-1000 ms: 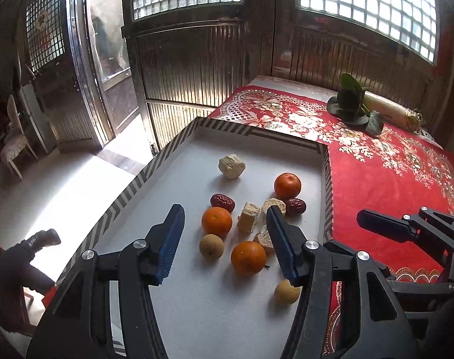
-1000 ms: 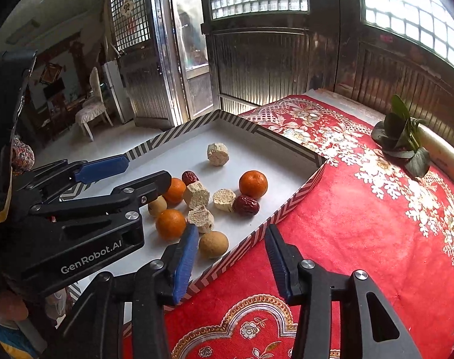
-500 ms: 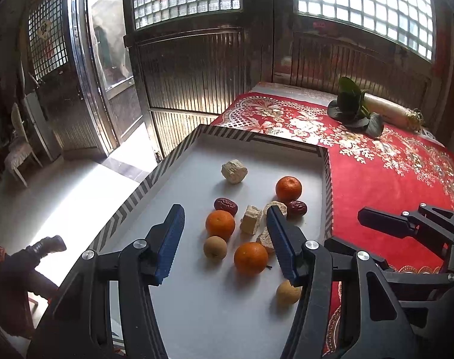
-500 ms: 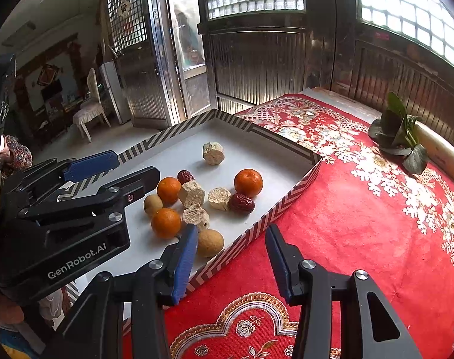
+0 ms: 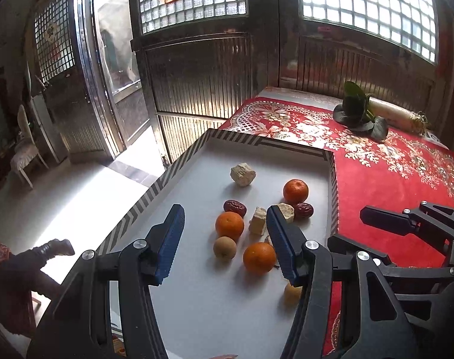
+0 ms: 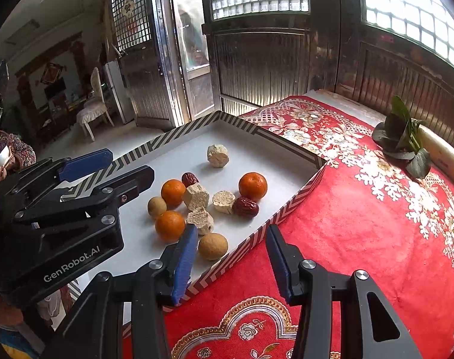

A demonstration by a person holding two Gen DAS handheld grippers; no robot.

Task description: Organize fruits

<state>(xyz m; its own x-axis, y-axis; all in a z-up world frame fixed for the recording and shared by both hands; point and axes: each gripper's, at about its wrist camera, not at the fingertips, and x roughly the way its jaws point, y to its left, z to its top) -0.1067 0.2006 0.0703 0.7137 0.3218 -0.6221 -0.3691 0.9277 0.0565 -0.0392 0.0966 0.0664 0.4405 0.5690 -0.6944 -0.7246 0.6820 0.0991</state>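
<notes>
Both sets of fingers [image 5: 225, 240] [image 6: 230, 261] spread, empty — fruit sits bunched in the tray [image 6: 290, 209]; grabbing one orange [image 5: 259, 257] could nudge neighbours rolling.

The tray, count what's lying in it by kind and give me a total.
In the tray:
Oranges: 3
Red dates: 2
Round tan fruits: 2
Pale crumbly chunks: 4
Total: 11

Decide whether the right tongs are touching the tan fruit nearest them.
Apart: the right wrist view shows the right tongs open above the tray rim, clear of the tan fruit.
</notes>
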